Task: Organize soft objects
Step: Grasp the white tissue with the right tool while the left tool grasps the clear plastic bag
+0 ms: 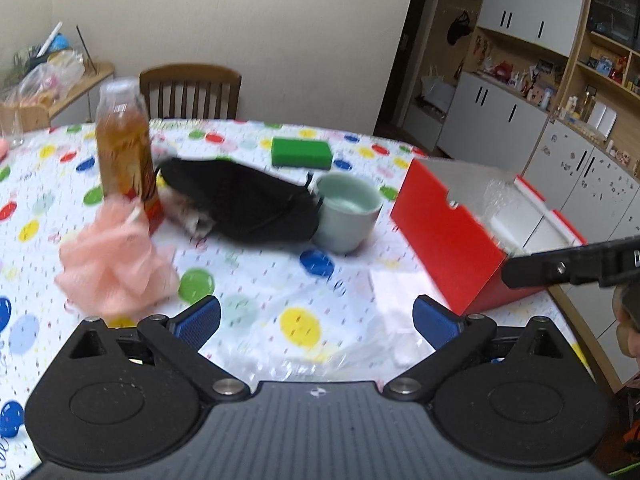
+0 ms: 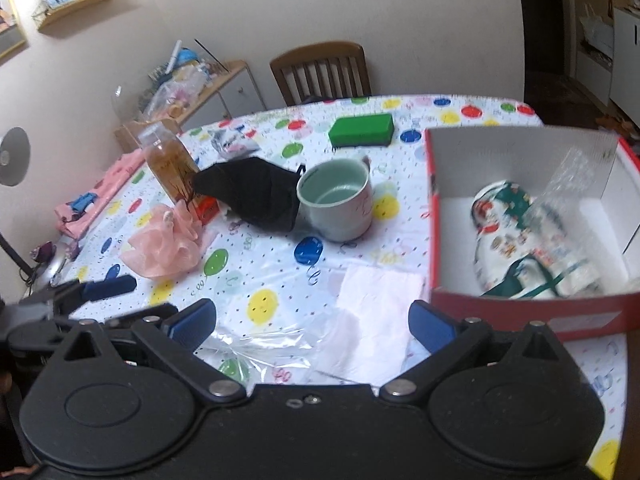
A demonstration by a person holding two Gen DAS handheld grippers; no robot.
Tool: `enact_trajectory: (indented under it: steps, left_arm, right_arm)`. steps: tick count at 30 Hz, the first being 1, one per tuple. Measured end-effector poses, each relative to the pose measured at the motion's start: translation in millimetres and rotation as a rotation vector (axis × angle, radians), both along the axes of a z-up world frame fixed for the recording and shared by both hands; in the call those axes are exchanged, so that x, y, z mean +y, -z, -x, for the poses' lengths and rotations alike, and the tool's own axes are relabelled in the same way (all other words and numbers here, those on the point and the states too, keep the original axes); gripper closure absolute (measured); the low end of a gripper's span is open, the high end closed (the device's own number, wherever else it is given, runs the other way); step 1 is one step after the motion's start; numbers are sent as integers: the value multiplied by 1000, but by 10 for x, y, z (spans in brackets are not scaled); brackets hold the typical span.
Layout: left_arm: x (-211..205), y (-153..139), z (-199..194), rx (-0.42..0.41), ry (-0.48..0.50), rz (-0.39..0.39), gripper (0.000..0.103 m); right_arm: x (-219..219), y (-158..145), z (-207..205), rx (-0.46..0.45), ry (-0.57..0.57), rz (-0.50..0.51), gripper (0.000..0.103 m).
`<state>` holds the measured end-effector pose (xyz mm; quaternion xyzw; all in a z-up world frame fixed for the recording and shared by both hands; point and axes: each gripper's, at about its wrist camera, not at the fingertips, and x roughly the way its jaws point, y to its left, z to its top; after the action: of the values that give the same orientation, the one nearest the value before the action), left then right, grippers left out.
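Note:
A pink mesh bath pouf [image 1: 116, 264] [image 2: 164, 244] lies on the dotted tablecloth beside a tea bottle [image 1: 124, 152] [image 2: 172, 168]. A black cloth mask [image 1: 240, 200] [image 2: 252, 194] lies next to a pale green mug [image 1: 346, 216] [image 2: 338, 204]. A green sponge [image 1: 301, 153] [image 2: 361, 130] sits farther back. A red box [image 1: 452, 236] [image 2: 524, 308] holds a Christmas-print soft item [image 2: 520, 240] in clear wrap. A white tissue in clear plastic [image 2: 372, 312] lies in front of both grippers. My left gripper [image 1: 318, 320] and right gripper [image 2: 312, 322] are open and empty above the table.
A wooden chair [image 1: 192, 90] [image 2: 320, 72] stands behind the table. Pink folded cloth [image 2: 100, 196] lies at the table's left edge. A cluttered side shelf [image 2: 192, 80] is at the back left. Cabinets [image 1: 540, 100] stand on the right.

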<state>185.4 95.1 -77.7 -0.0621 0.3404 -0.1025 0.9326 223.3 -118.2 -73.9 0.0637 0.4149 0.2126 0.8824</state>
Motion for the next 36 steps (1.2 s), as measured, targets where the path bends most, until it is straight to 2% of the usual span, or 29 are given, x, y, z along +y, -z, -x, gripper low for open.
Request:
enact_trajectory:
  steps: [6, 10, 20, 24, 30, 34, 36]
  left_arm:
    - [73, 297, 38, 46, 39, -11, 0]
    - [42, 453, 65, 48, 50, -56, 0]
    - [224, 692, -162, 105, 42, -40, 0]
    - [227, 790, -227, 132, 61, -45, 0]
    - [207, 829, -300, 145, 93, -28, 0]
    - [176, 872, -351, 155, 115, -25, 0]
    - [169, 901, -374, 160, 117, -29, 1]
  right_arm:
    - [289, 241, -109, 60, 96, 57, 4]
    - [409, 393, -204, 90, 168, 86, 7]
    - [585, 709, -532, 152, 287, 143, 16]
    - [616, 814, -663, 161, 341, 161, 23]
    - [681, 966, -832, 185, 359, 215, 29]
    - [684, 1036, -877, 202, 359, 254, 39]
    - [688, 1045, -883, 199, 354, 268, 40]
